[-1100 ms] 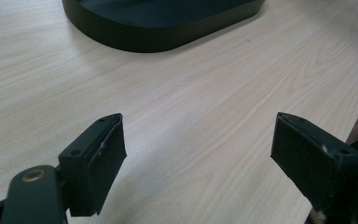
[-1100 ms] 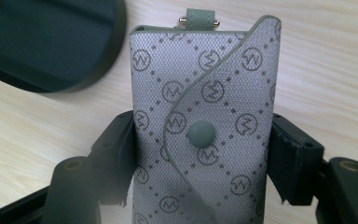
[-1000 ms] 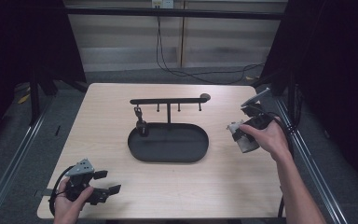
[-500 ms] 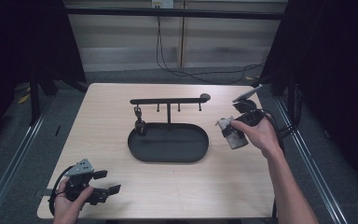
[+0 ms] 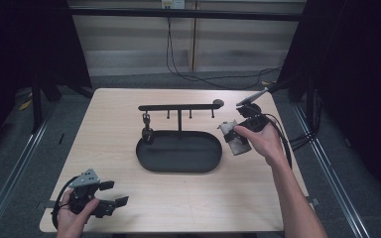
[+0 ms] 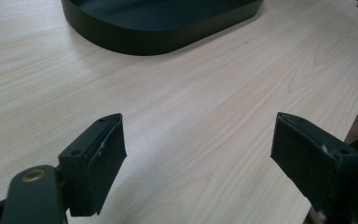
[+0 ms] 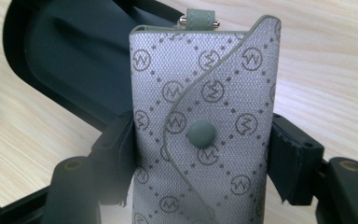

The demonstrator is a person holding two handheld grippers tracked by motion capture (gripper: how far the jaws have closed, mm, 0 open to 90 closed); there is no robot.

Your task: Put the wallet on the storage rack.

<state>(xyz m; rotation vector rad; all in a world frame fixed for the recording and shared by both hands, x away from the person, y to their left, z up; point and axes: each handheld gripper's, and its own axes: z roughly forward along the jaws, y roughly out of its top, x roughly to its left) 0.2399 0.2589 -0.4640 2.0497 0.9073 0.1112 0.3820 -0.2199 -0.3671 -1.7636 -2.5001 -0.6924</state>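
Bare table is left around the wide-open left gripper (image 5: 113, 193), with the black tray (image 5: 178, 153) ahead, while a grey woven key case (image 7: 205, 126), patterned with circled letter logos and closed by a snap flap, is clamped in the right gripper (image 7: 200, 158) beside the tray's rim.

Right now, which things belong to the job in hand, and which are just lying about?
In the job:
- grey patterned key pouch, clamped in the right gripper
- black oval tray
- hook rack above it

Not in use:
- left gripper, open over bare table
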